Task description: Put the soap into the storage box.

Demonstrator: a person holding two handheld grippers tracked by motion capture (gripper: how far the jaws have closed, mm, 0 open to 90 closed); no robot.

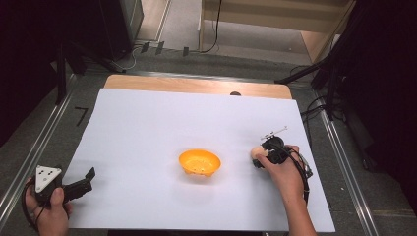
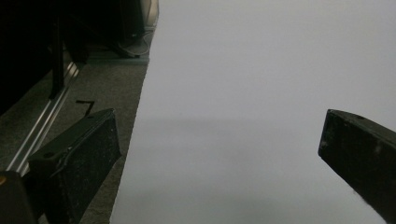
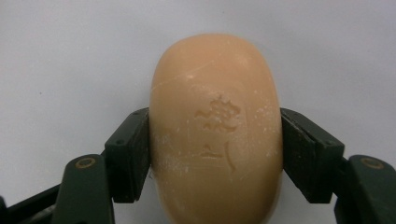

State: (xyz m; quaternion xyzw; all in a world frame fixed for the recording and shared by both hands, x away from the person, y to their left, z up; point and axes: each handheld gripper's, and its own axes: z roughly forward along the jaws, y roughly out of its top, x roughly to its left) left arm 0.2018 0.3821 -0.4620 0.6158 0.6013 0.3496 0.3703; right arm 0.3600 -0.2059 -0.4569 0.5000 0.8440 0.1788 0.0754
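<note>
My right gripper (image 3: 215,154) has its jaws pressed flat against both sides of a peach-coloured soap bar (image 3: 215,130); a stamped mark shows on the face, but I can't read it. The bar's lower end is cut off at the bottom of the right gripper view. From the high view the soap (image 1: 257,153) is mostly hidden behind the gripper (image 1: 259,156) and my right hand (image 1: 285,172), sitting toward the right edge of the white sheet (image 1: 147,123); I can't tell whether it's touching the sheet or lifted. The orange bowl (image 1: 199,162) stands mid-sheet, well apart to the soap's left. My left gripper (image 1: 91,178) sits at the sheet's near left corner, jaws spread wide with nothing between them, one jaw over the sheet's left edge (image 2: 140,140). There's wide bare sheet toward the far edge.
</note>
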